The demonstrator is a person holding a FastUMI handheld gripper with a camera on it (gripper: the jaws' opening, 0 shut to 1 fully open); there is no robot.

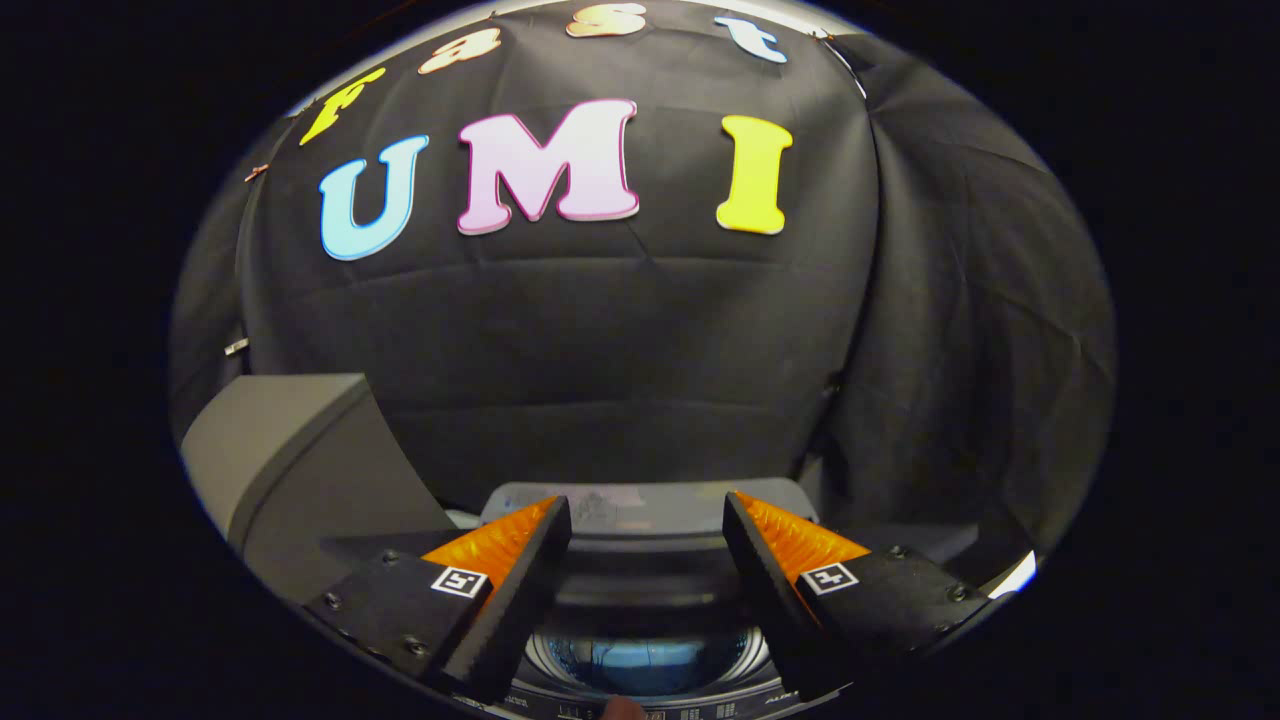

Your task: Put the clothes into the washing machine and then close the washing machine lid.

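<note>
The washer (648, 520) is sitting low ahead of the gripper, against the cloth wall (640, 340). Its drum (640, 665) is lying open to the camera, showing between and just below the fingers, so the lid is not covering it. What looks like the raised lid (290, 460) is standing as a grey slab at the washer's left side, tilted up and back; I cannot tell for certain that it is the lid and not a neighbouring box. The control strip at the washer's back edge is peeking between the fingertips, beside a pale label too blurred to make out.

No clothes are showing clearly. Something bluish is glinting inside the drum, but whether it is fabric, water or reflection I cannot tell.

The gripper (648, 520) is hovering above the washer's front edge with its fingers (520, 570) spread wide and nothing between them. It is looking down across the opening, probably because the open drum is the place the clothes are meant to go.

By my judgement, closing the lid is still to come, and the grey slab would be the thing to reach for.
</note>
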